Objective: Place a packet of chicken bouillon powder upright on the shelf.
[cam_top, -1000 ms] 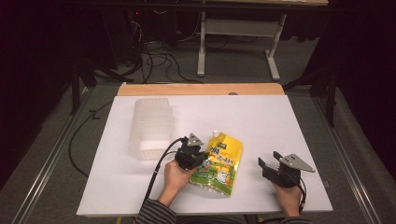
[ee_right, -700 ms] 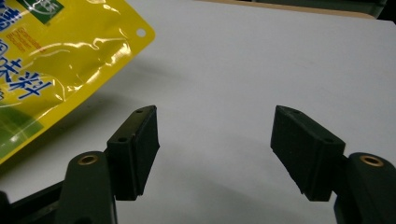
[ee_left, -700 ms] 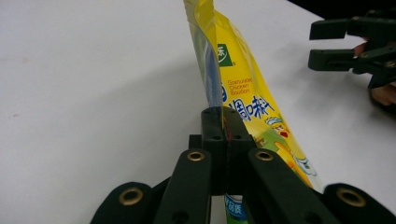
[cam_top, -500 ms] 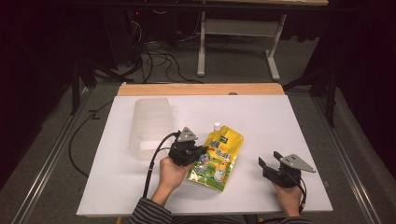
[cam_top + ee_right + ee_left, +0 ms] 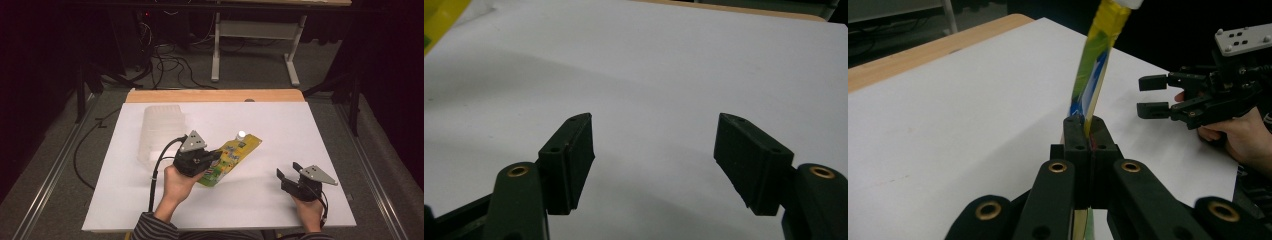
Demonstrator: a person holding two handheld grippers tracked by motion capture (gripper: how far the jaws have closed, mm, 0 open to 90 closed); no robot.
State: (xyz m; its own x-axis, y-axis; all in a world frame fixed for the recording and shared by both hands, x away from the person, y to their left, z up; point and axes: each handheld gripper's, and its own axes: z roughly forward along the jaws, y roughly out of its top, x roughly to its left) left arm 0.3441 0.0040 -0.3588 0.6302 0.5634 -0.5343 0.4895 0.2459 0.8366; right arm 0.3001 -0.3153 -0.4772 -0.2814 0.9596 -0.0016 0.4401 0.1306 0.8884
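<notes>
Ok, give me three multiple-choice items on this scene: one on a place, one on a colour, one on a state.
1. Where does the clear plastic container stand?
A. On the white table, on the side of the left tool
B. Beside the right tool
C. On the floor

2. What colour is most of the pouch?
A. Red
B. Yellow
C. Black

3. How do the jaws of the right tool stand?
A. Shut on the pouch
B. Shut on nothing
C. Open, with nothing between them

Answers:
1. A, the high view shows it beyond the left tool on the white top.
2. B, yellow covers most of it, with green and blue print and a white cap.
3. C, the right gripper view shows bare table between wide-set jaws; the left tool clamps the pouch.
</notes>
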